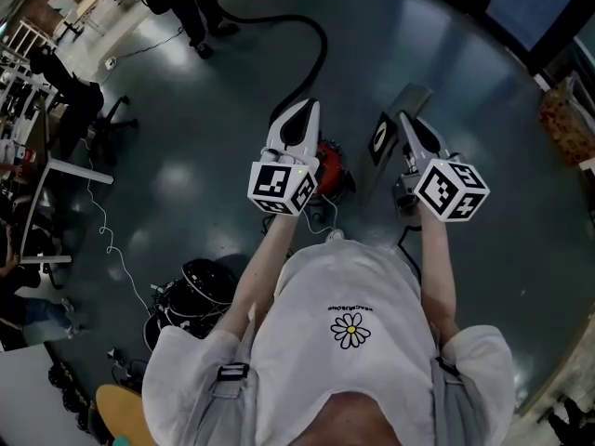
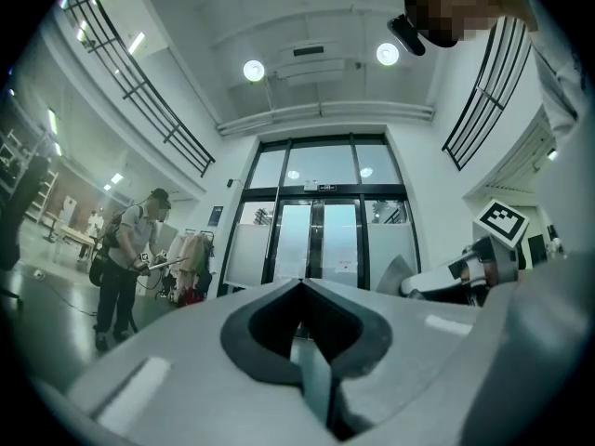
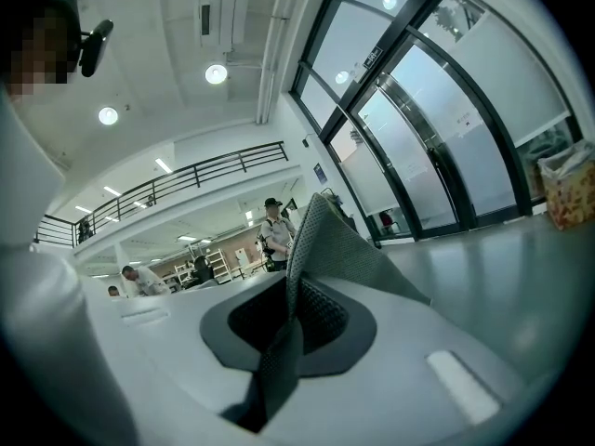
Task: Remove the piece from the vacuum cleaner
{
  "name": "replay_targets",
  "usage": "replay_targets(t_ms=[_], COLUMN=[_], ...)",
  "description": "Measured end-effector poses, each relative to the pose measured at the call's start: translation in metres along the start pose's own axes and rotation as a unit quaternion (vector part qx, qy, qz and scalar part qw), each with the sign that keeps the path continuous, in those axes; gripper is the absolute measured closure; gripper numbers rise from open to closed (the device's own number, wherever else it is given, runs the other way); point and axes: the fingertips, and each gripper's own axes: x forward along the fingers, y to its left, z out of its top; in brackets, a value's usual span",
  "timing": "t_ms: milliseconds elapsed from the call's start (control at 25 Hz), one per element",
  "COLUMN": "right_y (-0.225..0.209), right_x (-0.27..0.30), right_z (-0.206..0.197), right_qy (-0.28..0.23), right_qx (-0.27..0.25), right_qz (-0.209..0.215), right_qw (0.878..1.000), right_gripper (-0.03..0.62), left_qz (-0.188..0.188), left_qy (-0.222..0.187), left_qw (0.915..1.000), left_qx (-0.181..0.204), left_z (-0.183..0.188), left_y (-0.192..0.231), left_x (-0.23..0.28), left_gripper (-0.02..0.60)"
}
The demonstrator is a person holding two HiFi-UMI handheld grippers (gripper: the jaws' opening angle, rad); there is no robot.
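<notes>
A small red vacuum cleaner stands on the floor below my hands, and its black hose curves away behind it. My right gripper is shut on a flat grey piece and holds it in the air, clear of the cleaner. In the right gripper view that meshed grey piece sticks up out of my right gripper. My left gripper hovers over the cleaner. In the left gripper view the left gripper has its jaws together with nothing between them. The right gripper and the piece show at that view's right.
The floor is dark and glossy. A desk and chairs stand at the left, and a white cable trails there. Black round parts lie by my left leg. A person stands far back. Glass doors are ahead.
</notes>
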Motion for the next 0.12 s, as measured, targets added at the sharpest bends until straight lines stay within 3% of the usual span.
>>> replay_targets(t_ms=[120], right_y=[0.0002], right_x=[0.0034], right_z=[-0.0005], right_qy=[0.002], right_qx=[-0.002], right_qz=[0.003], right_qw=[1.0], right_gripper=[0.547], left_qz=[-0.001], left_qy=[0.001], left_qw=[1.0], left_qx=[0.0], left_z=[-0.0024], left_y=[-0.0003], left_x=[0.0032], left_gripper=[0.58])
